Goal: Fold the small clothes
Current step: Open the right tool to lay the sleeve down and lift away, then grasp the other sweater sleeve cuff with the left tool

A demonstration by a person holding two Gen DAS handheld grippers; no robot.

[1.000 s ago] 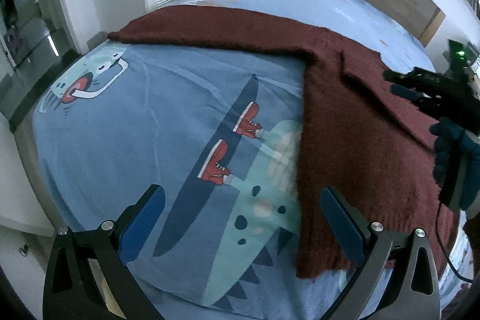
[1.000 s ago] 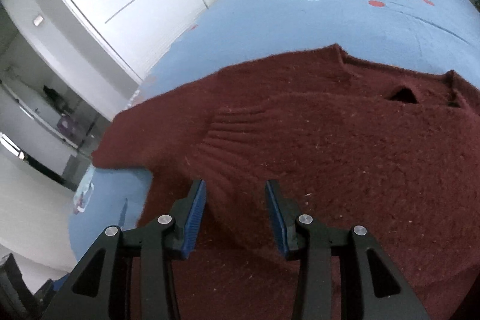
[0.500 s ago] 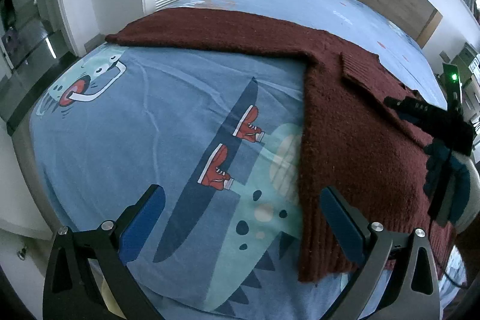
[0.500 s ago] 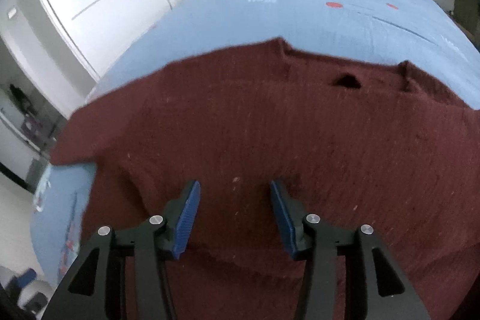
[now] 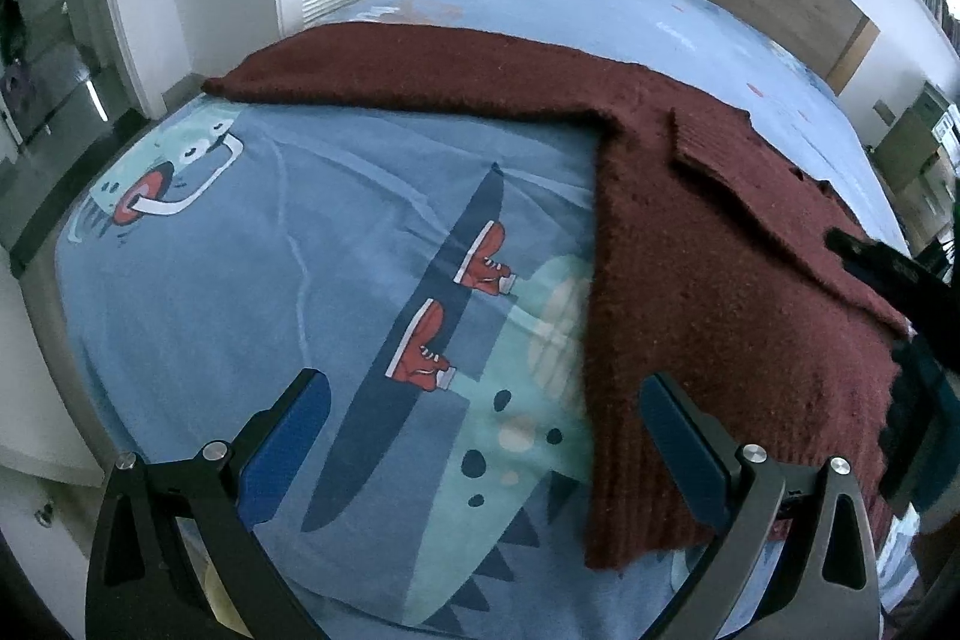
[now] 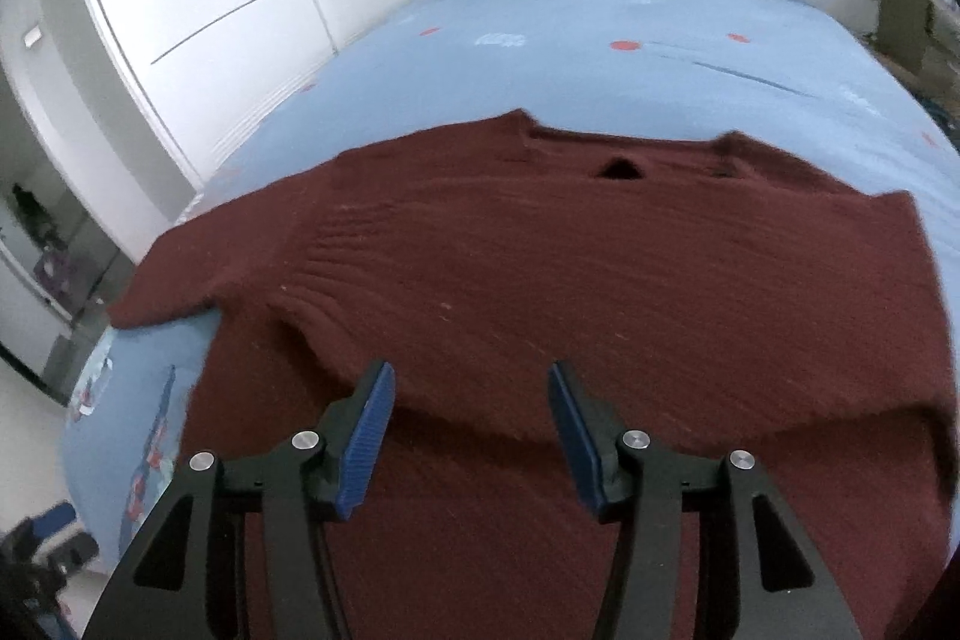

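Sweater (image 6: 600, 268) lies flat ahead of both wide-open, empty grippers (image 5: 480, 436) (image 6: 468, 424), collar pointing away, one sleeve stretched leftward.

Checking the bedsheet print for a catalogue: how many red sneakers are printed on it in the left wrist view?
2: one red printed sneaker lies mid-sheet beside the dark red knitted sweater, the other just below it. The sweater may hide more.

Dark red knit sweater (image 6: 600, 280) — flat on bed, one sleeve folded across body
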